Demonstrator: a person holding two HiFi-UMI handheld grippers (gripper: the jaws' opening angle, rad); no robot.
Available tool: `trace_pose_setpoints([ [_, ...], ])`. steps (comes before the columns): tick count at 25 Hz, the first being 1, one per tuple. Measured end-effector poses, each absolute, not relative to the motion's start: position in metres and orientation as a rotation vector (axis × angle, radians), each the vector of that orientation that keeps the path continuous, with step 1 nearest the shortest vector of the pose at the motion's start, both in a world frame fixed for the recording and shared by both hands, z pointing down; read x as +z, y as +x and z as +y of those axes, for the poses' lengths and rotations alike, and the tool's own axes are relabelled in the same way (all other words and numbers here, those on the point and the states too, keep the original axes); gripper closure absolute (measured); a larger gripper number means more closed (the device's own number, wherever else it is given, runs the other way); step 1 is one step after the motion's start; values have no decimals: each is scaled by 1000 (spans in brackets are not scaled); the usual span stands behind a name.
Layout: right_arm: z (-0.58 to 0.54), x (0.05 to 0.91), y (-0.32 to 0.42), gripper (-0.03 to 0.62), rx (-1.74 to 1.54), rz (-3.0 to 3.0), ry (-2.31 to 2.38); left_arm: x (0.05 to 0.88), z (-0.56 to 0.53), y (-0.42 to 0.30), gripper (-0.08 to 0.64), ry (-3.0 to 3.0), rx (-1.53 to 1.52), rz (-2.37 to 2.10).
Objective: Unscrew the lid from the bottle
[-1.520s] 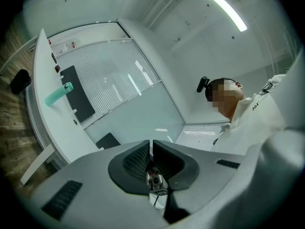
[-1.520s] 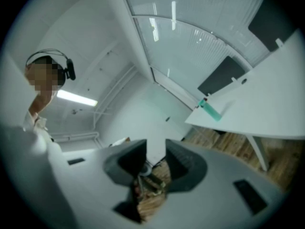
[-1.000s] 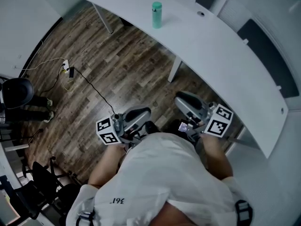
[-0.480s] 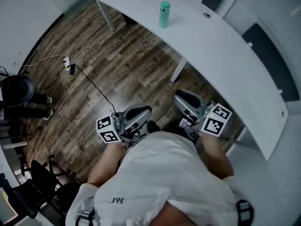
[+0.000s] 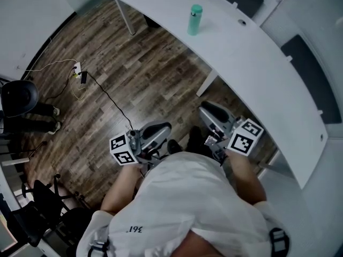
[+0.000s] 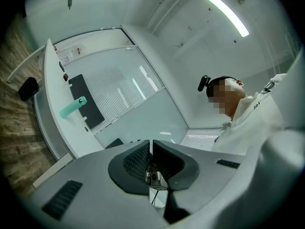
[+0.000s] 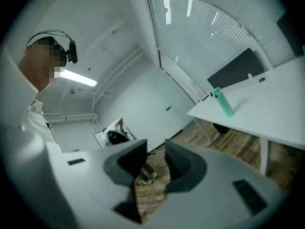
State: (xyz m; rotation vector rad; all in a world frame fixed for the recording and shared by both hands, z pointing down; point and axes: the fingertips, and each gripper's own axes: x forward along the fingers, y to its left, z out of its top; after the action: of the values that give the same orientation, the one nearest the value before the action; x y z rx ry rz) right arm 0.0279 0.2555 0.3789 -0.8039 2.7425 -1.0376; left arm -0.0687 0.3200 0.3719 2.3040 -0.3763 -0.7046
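A teal bottle [image 5: 195, 19] with its lid on stands upright on the far end of the long white table [image 5: 257, 63]. It also shows small and distant as the bottle [image 6: 72, 107] in the left gripper view and the bottle [image 7: 222, 101] in the right gripper view. My left gripper [image 5: 166, 126] is held close to my body over the floor, far from the bottle; its jaws [image 6: 150, 143] are shut on nothing. My right gripper [image 5: 206, 110] is beside it, near the table's edge. Its jaws [image 7: 156, 144] stand apart with only floor between them.
The curved table stands on white legs [image 5: 207, 84] over a wood floor. A power strip [image 5: 78, 73] and black cable [image 5: 110, 103] lie on the floor to the left. Black chairs [image 5: 45, 197] and a seated person [image 5: 21, 100] are at the far left. Dark panels [image 5: 311, 71] stand behind the table.
The table and bottle have slid right and slightly down in the head view as I move over the floor. Both grippers stay by my body, jaws unchanged.
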Motion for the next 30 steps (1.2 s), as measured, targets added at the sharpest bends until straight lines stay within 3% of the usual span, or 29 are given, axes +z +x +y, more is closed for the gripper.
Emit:
trace_pose_setpoints([
  [19, 76, 405, 94, 482, -1116, 2708, -829, 383, 156, -15, 531, 2289, -672, -491],
  [30, 30, 403, 114, 482, -1134, 2724, -806, 376, 111, 4, 531, 2289, -665, -539],
])
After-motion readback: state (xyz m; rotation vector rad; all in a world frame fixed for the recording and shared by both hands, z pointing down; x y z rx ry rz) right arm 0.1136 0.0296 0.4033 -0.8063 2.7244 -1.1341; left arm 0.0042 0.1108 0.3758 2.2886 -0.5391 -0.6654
